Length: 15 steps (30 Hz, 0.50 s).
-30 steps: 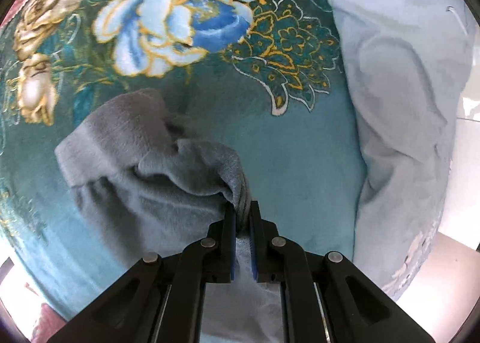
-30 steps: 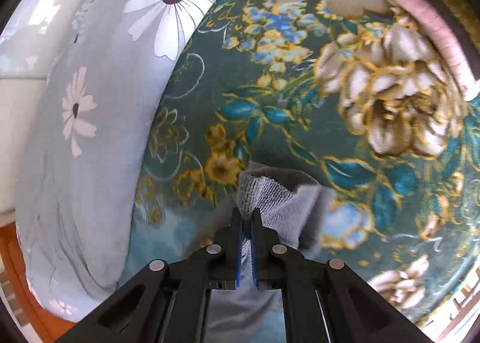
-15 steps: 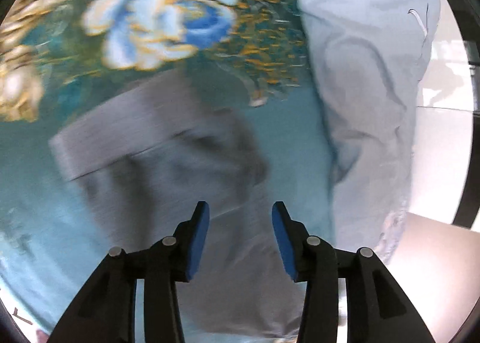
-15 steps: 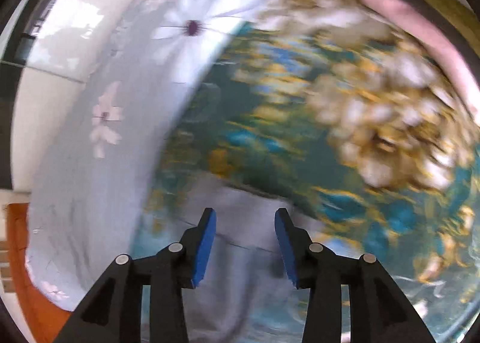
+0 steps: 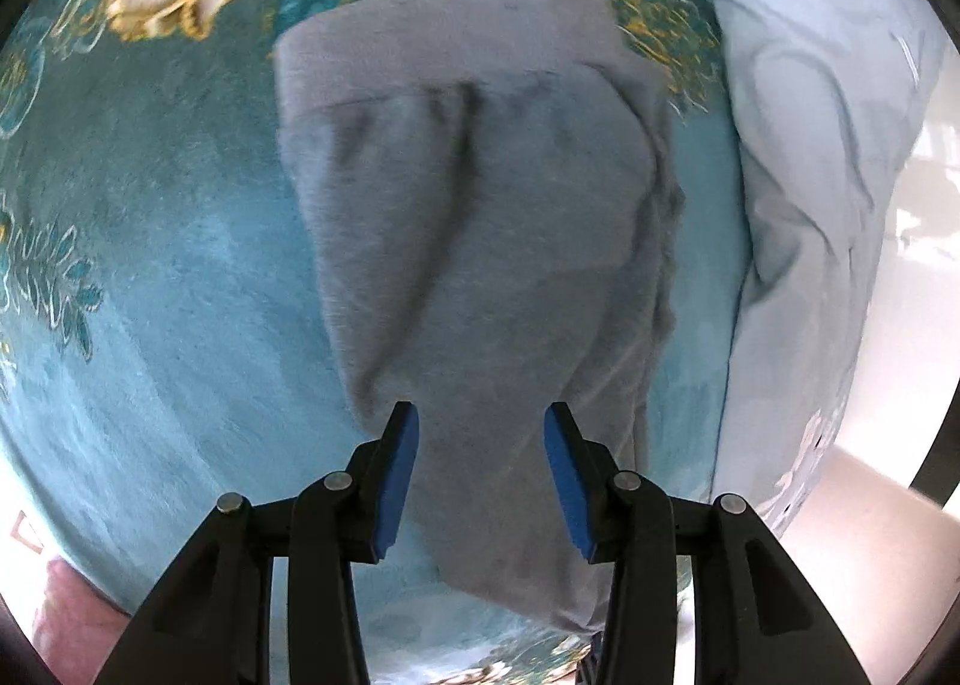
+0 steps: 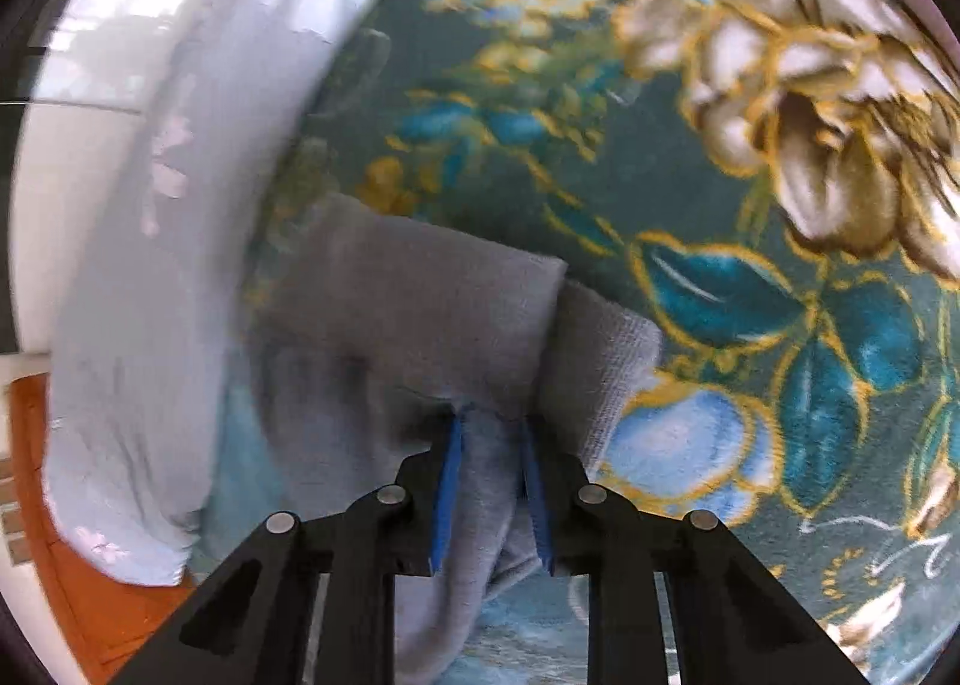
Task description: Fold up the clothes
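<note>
A grey fleece garment lies folded on a teal floral blanket, its ribbed band at the far end. My left gripper is open and empty, its blue pads hovering over the garment's near end. In the right wrist view the same garment lies with a ribbed edge sticking out at the right. My right gripper is open, its fingertips apart over the cloth and not pinching it.
A pale blue flowered quilt is bunched along the right of the left wrist view and along the left of the right wrist view. An orange wooden floor shows beyond the bed's edge.
Both grippers were shut on the garment a second ago. They have opened and let it go. It now lies flatter on the blanket, and both grippers have drawn back.
</note>
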### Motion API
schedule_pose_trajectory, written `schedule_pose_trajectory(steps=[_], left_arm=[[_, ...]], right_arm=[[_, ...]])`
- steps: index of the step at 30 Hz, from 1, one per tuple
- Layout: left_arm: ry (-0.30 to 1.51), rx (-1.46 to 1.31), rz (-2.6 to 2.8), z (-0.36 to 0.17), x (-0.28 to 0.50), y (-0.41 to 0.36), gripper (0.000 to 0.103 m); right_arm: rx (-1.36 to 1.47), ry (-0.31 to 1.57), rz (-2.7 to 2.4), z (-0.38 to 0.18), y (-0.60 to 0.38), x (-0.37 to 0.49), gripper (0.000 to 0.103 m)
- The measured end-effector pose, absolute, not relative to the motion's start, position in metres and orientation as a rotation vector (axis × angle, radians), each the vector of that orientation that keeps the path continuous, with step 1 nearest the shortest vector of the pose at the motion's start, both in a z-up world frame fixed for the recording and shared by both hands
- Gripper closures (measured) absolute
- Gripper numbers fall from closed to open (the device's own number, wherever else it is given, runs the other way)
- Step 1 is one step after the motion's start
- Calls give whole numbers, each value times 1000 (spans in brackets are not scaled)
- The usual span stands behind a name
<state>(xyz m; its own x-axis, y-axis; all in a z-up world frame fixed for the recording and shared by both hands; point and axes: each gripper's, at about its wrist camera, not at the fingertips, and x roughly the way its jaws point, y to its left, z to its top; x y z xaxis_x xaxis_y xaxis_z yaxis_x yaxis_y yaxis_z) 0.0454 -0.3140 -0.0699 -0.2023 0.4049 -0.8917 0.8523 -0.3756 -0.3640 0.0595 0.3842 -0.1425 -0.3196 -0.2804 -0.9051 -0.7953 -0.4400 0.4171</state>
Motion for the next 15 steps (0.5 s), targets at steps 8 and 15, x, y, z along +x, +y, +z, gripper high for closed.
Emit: schedule_pose_trajectory(steps=[8,15], left_arm=[[1438,1747,-1669,-62,24,-291,59],[1421,1743,-1660,-64,27,-290,59]], right_arm=[[-1429,1490,1773,-146,389,62,89],[-1248,1544,1887,-110,389,84,96]])
